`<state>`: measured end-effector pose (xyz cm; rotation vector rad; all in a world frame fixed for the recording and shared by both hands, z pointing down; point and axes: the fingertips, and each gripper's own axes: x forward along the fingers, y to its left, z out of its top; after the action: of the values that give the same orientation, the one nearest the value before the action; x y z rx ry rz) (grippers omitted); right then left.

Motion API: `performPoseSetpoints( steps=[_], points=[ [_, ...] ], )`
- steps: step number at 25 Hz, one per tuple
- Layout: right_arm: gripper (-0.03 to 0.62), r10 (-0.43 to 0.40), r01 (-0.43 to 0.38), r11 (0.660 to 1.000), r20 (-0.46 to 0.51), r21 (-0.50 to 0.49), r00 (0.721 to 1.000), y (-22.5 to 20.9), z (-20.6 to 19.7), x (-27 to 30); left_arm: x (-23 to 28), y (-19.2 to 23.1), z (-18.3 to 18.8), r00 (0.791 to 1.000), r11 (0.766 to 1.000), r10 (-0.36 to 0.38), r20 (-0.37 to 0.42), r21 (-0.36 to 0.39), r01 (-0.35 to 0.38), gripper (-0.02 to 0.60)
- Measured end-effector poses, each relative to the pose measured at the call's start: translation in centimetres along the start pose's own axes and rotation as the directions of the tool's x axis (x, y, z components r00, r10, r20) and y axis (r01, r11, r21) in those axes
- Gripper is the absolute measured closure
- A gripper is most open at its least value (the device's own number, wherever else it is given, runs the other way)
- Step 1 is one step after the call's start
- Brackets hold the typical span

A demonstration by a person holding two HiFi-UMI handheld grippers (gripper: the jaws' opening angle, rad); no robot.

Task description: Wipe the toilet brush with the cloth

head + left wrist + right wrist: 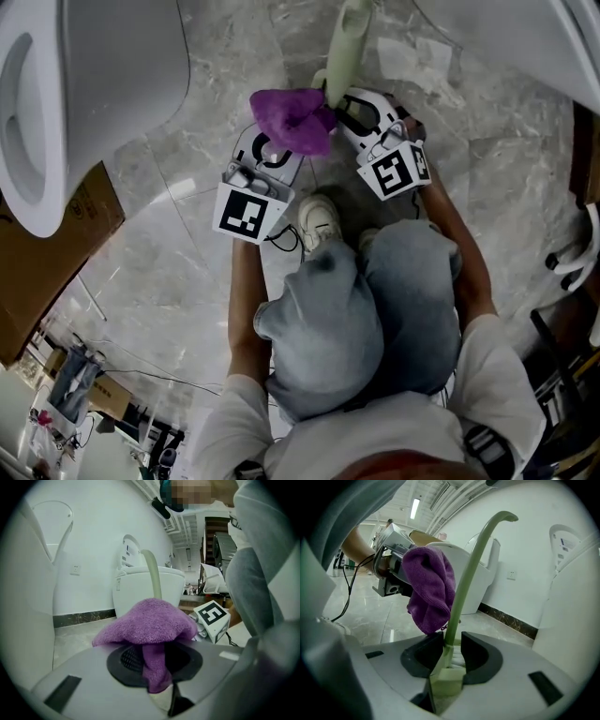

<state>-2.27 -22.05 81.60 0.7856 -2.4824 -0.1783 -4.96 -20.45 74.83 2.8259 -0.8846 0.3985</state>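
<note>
A pale green toilet brush handle (345, 52) rises from the marble floor in front of me. My left gripper (279, 142) is shut on a purple cloth (292, 120), which bunches over its tips just left of the handle. In the left gripper view the cloth (150, 620) drapes over the left gripper (157, 667), with a fold pinched between the jaws. My right gripper (349, 108) sits at the handle's foot. In the right gripper view the handle (473, 564) stands between the open jaws of the right gripper (452, 653), with white bristles (457, 657) and the green base (446, 681) low in the gap. The cloth (429, 588) hangs against the handle.
A white toilet (56, 94) fills the upper left and another white fixture (525, 28) the upper right. A cardboard box (66, 244) lies at the left. A crumpled white sheet (412, 56) lies on the floor beyond the brush. My shoe (319, 220) is just behind the grippers.
</note>
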Motion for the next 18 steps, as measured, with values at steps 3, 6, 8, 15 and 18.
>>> performPoseSetpoints(
  steps=[3, 6, 8, 15, 18],
  points=[
    [0.499, 0.016, -0.016, 1.000, 0.002, -0.016, 1.000, 0.4, -0.5, 0.4, 1.0, 0.0, -0.6, 1.000, 1.000, -0.010, 0.001, -0.012, 0.010, 0.490],
    [0.519, 0.018, -0.018, 0.998, 0.004, -0.053, 1.000, 0.6, -0.9, 0.6, 2.1, -0.5, -1.0, 0.999, 0.999, -0.044, -0.004, -0.012, 0.044, 0.450],
    [0.520, 0.021, -0.020, 0.997, 0.014, -0.071, 1.000, 0.7, -0.8, 0.5, 2.8, -0.8, -1.0, 0.998, 0.998, -0.062, -0.001, -0.015, 0.062, 0.423],
    [0.523, 0.034, -0.031, 0.995, 0.032, -0.090, 0.999, 0.9, -0.8, 0.5, 5.4, -1.6, -0.8, 0.997, 0.996, -0.083, 0.011, 0.040, 0.082, 0.439],
    [0.523, 0.035, -0.032, 0.996, 0.031, -0.086, 0.999, 0.9, -0.8, 0.5, 5.8, -1.7, -0.9, 0.997, 0.997, -0.071, 0.012, 0.040, 0.070, 0.462]
  ],
)
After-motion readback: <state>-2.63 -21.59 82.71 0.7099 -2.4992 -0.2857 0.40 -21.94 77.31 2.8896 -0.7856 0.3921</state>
